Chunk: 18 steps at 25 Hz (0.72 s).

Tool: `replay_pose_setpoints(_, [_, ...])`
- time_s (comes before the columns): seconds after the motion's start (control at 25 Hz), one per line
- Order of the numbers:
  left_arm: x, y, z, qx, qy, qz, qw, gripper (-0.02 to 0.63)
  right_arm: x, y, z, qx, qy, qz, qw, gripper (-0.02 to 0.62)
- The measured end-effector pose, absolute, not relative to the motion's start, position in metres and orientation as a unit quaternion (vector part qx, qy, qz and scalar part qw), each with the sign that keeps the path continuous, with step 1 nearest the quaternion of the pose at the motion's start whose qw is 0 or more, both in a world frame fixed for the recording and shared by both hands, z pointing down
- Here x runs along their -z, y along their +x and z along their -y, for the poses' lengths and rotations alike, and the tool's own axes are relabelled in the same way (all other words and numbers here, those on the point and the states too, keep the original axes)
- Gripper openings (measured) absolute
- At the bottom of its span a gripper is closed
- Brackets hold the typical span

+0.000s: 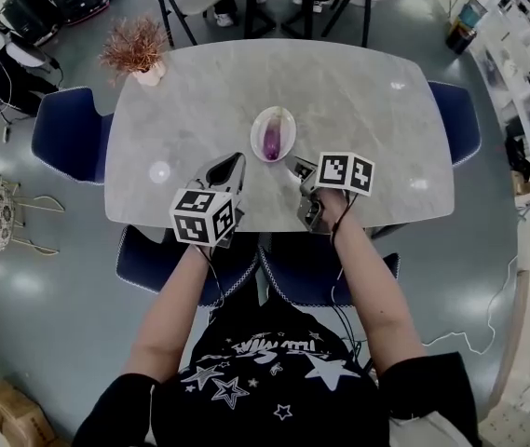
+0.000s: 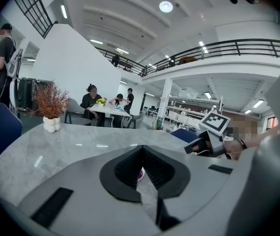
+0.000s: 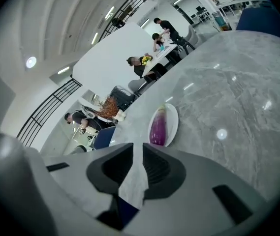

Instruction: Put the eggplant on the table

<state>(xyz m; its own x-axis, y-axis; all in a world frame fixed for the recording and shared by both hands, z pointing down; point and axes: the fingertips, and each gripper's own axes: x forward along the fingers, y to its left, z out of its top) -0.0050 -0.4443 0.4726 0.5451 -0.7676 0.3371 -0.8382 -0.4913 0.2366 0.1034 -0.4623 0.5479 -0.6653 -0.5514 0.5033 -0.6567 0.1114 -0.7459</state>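
**Eggplant on its plate, both claws empty at the near edge**

The eggplant [image 3: 158,127] lies lengthwise in a small white oval plate [image 3: 173,117] on the grey marbled tabletop [image 1: 358,101]. It is purple, with its paler stem end pointing away from the claws. Neither claw touches it.

The right claw [image 3: 138,146] is open only by a narrow slot. The two dark pads run side by side, with a strip of tabletop showing between them and nothing gripped. The plate sits just ahead of its tips, close but clear of them.

The left claw [image 2: 141,150] has its tips drawn together at the far end, and the gap widens only toward the camera. It holds nothing. Through that gap a sliver of purple and white shows, so the plate lies ahead of this claw too, a little to its right.

In the head view the two claws are held near each other over the near edge of the tabletop, with the plate ahead of and between them. I cannot tell whether either claw rests on the surface.

Far ahead of the left claw and well to its left, a potted plant [image 1: 136,49] with rusty fronds stands in a white pot at the tabletop's far corner. Blue chairs [image 1: 69,133] ring the tabletop, and people sit at another table well beyond the claws.
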Motion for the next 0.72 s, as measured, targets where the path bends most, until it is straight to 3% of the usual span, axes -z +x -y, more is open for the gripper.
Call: replay_pose_setpoints(0.72, [-0.455,-0.005,0.364,-0.095,0.852,0.484,0.177,0.008,-0.5,0.089,0.396,-0.519,0.349,0.78,0.004,0.06])
